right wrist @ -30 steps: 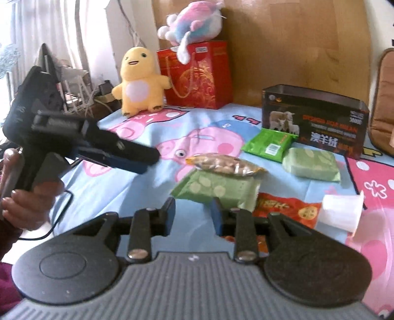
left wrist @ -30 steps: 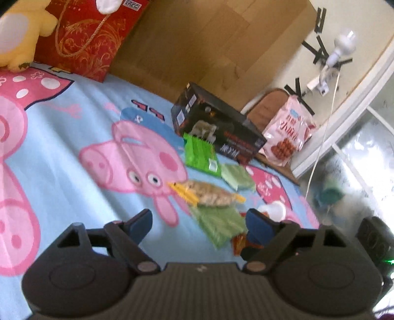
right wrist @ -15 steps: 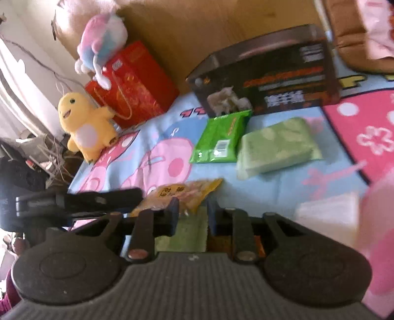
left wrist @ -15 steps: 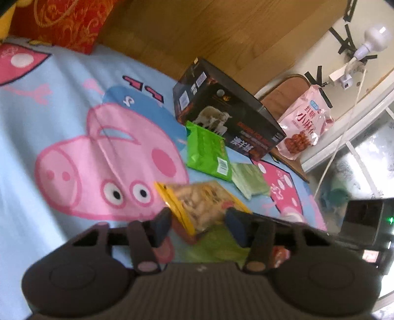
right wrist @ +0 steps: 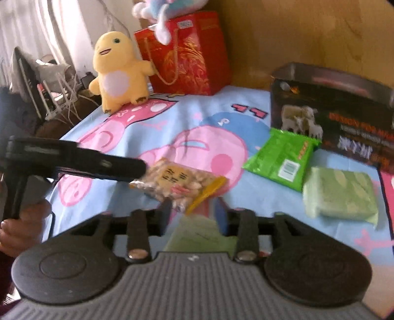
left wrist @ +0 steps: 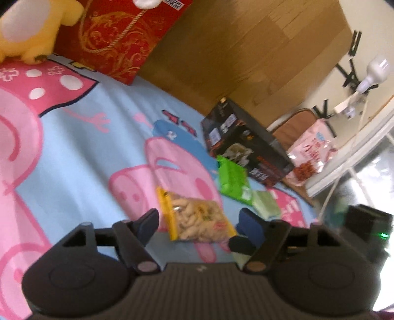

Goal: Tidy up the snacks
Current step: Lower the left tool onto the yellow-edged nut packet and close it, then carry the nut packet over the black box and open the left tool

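The left gripper is seen spread. Its jaws have just been opening, and a clear snack bag with a yellow edge sits between them with a gap on each side, so nothing is pinched. The right gripper is also spread and its jaws have just been opening. The yellow end of that snack bag is seen just ahead of its gap, though motion blur hides any contact. In the right wrist view the far end of the bag is met by a left gripper finger, which is carried by a hand at the left edge. Whether the bag rests on the cartoon pig blanket cannot be told.

Around the right gripper:
- Directly under its jaws, one pale green pack is partly covered.
- Ahead and to the right, a second pale green pack is found.
- Just beside that, one bright green packet is propped against one black box with a sheep picture.
- Far ahead to the left, one red gift bag is stood against the wooden board. One yellow plush toy is beside it and one pastel plush toy is on top.

Beyond the box, far right of the left gripper, one pink snack pouch is leaned on a brown cushion.

The path from the grippers to the box is crossed by the green packets only.
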The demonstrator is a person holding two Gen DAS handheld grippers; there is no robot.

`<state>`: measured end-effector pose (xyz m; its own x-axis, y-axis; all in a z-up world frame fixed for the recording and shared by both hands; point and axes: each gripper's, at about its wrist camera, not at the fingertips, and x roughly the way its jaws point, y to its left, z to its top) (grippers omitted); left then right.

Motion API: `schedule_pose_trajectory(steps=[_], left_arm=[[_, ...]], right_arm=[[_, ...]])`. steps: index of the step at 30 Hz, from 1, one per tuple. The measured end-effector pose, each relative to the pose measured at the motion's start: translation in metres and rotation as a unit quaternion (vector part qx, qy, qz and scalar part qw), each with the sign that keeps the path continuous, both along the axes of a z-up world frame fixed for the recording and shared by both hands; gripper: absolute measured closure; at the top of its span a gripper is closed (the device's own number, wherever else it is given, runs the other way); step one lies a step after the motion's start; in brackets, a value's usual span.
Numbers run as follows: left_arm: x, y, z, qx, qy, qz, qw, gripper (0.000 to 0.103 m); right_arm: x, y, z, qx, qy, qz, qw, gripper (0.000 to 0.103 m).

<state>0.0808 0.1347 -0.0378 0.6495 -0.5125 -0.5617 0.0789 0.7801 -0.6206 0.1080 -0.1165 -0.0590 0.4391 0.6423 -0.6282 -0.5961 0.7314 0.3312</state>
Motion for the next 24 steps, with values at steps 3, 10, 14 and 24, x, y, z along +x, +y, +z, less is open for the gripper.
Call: schedule_pose_trajectory(steps=[3, 10, 14, 24], left_arm=[[0.012, -0.007, -0.009, 0.005, 0.013, -0.008, 0.9999, 0.049], [0.02, -0.014, -0.012, -0.001, 0.019, -0.017, 0.9997, 0.07], [0.037, -0.031, 0.01, 0.015, -0.012, -0.041, 0.999, 0.07], [0.144, -0.108, 0.063, 0.066, -0.082, -0.085, 0.9908, 0.069]], right_arm=[[0.014, -0.003, -0.004, 0.024, 0.048, -0.006, 0.999, 0.052], [0.01, 0.015, -0.003, 0.034, 0.039, 0.023, 0.998, 0.079], [0.008, 0.003, 0.015, 0.046, 0.004, 0.021, 0.999, 0.083], [0.067, -0.06, 0.067, 0.045, -0.088, -0.076, 0.992, 0.083]])
